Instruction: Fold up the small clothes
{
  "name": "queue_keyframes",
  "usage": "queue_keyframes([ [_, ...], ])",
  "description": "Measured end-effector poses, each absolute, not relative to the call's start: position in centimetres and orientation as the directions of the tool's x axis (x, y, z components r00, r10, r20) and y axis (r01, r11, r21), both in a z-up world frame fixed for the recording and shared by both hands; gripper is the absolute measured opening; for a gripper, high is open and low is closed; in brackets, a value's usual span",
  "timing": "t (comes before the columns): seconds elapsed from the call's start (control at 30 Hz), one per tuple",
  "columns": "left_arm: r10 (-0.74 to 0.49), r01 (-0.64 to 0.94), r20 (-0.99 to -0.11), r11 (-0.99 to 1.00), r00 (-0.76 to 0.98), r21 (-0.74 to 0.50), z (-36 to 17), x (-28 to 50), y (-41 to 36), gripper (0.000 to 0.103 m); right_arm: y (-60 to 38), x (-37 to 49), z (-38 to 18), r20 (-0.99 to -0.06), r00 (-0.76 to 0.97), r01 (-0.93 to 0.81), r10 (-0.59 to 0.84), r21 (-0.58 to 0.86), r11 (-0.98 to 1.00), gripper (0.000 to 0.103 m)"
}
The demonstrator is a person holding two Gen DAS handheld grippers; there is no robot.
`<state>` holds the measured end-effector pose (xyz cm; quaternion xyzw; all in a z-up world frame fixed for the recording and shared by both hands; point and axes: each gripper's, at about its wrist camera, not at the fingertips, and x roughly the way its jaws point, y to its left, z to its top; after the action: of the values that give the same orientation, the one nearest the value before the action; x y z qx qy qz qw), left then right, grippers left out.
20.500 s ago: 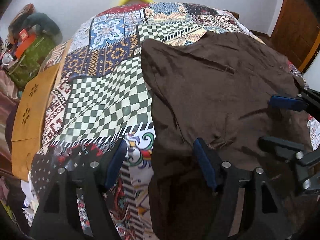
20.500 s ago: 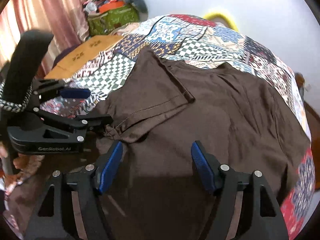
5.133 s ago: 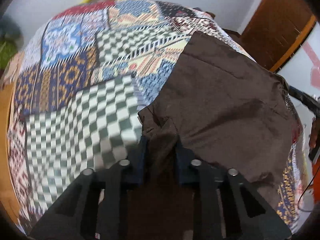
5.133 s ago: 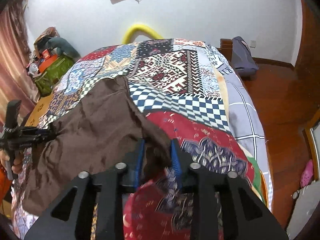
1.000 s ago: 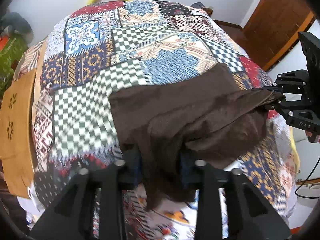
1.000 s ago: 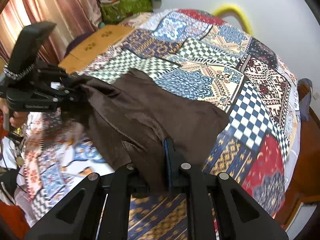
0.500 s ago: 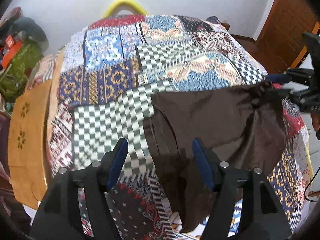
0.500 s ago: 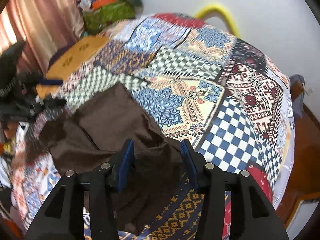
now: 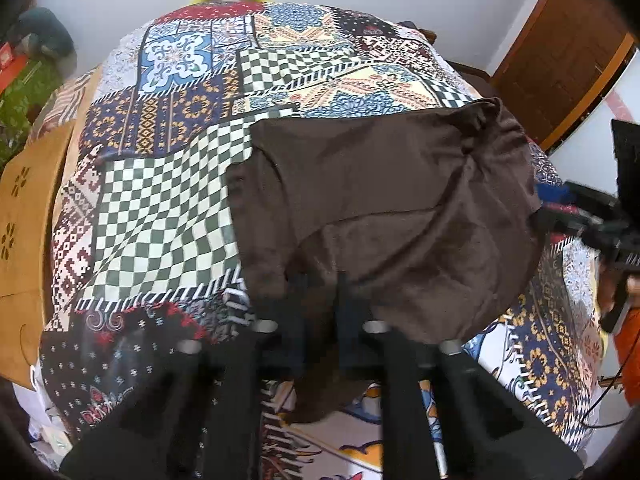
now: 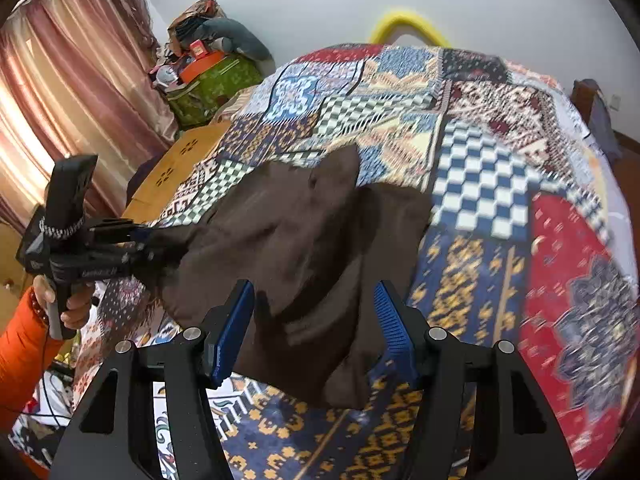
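Note:
A dark brown garment point(image 9: 392, 208) lies loosely folded on the patchwork bedspread point(image 9: 168, 200). In the left wrist view my left gripper point(image 9: 320, 312) is shut on the garment's near edge. In the right wrist view the garment point(image 10: 304, 240) lies in a rumpled heap, and my right gripper point(image 10: 314, 328) is open just above its near edge, its blue pads point(image 10: 232, 328) apart. The left gripper point(image 10: 156, 248) also shows there, closed on the garment's left corner. The right gripper point(image 9: 560, 204) shows at the right edge of the left wrist view.
A wooden board point(image 9: 24, 216) lies along the bed's left side. Bags and clutter point(image 10: 208, 76) are stacked by the pink curtain point(image 10: 60, 112). A yellow hoop point(image 10: 404, 24) stands at the bed's far end. A wooden door point(image 9: 560, 64) is at the right.
My left gripper was open half a second ago and has closed on the garment's near edge. My right gripper, shut on the garment one second ago, stays open and has pulled back slightly.

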<state>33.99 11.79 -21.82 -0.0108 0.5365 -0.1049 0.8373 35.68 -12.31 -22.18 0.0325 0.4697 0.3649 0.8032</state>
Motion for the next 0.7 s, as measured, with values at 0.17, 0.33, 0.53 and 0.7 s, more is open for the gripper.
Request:
queue_keyframes([
  [0.17,-0.162,0.187,-0.836,0.98,0.525,-0.073,-18.7,33.9,10.7,0.006,-11.3,35.9,-22.6,-0.743,0.289,-0.561,0.603,0.379,0.736,0.011],
  [0.33,-0.146,0.178,-0.79,0.983,0.596,-0.048,-17.5,35.8,10.2,0.006,-12.2,36.1,-21.0,-0.72,0.338,-0.585,0.606,0.344,0.734,0.008],
  [0.53,-0.07,0.105,-0.862,0.994,0.501,-0.02,-23.6,40.3,10.5,0.01,-13.3,37.8,-23.4,-0.753,0.333,-0.519,0.567,0.356,0.777,0.008],
  [0.7,-0.025,0.076,-0.865,0.997,0.502,0.016,-24.9,40.2,11.1,0.028,-13.9,38.3,-24.0,-0.777,0.314,-0.513,0.545,0.344,0.786,0.021],
])
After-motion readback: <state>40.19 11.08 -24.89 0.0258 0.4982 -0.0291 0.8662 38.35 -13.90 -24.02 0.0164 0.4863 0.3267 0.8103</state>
